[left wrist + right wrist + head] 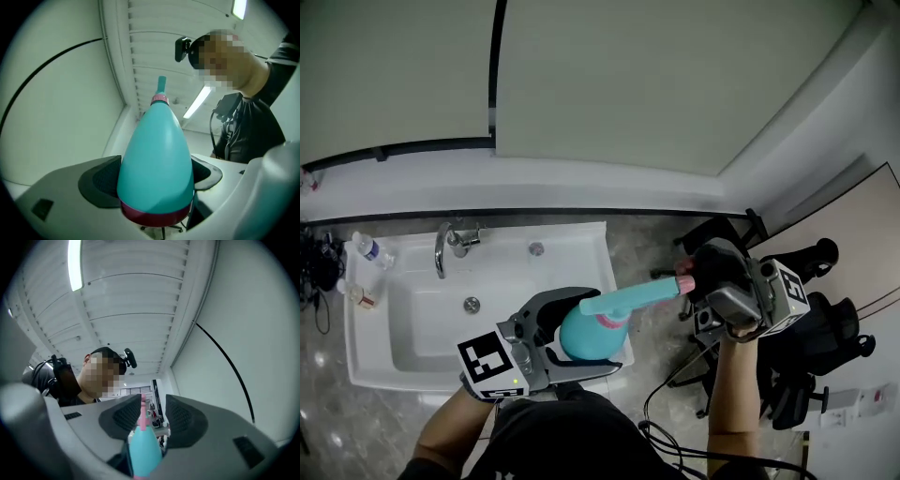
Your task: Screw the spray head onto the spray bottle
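A teal spray bottle (589,336) is held up over the sink's front edge. My left gripper (581,349) is shut on its round body; in the left gripper view the bottle (157,159) fills the gap between both pads, with a dark pink band at its base and a pink ring (160,99) near its narrow end. That narrow end slants up to the right, where a pink tip (684,282) meets my right gripper (705,274). In the right gripper view the teal spray head (144,451) with its pink tip sits between the jaws of my right gripper (152,417), which is shut on it.
Below is a white sink (394,361) with a chrome faucet (442,246). Small bottles (367,247) stand at its left rim. Black office chairs (825,323) and cables (675,412) crowd the floor at the right. A white wall runs along the back.
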### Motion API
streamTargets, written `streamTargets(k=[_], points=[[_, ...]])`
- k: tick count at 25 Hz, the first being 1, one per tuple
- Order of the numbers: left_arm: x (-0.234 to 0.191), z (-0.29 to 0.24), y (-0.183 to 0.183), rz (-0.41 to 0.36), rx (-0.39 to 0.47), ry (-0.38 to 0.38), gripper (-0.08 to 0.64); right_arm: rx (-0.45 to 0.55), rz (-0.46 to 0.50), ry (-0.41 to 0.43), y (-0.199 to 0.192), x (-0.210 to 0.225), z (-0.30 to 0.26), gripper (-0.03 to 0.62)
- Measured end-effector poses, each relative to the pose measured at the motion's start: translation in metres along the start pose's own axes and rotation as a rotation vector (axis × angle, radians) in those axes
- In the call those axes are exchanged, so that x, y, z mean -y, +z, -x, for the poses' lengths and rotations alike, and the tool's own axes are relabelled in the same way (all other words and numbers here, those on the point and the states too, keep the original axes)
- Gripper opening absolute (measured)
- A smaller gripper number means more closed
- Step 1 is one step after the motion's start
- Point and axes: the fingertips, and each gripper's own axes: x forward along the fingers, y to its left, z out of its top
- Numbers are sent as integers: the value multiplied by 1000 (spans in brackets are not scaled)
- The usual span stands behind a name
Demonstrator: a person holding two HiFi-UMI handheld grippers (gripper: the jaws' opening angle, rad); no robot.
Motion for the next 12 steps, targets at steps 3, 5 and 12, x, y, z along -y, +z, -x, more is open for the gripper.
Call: streamTargets(k=[3, 5, 12], points=[[2, -1, 0, 6, -18, -4, 416, -101, -15, -1, -19, 9, -19, 141], [0, -2, -2, 9, -28, 8, 416, -174, 20, 10, -31, 3, -29, 141], [-1, 2, -14, 36, -59, -3, 416, -325, 162, 42, -64, -22, -51, 141]])
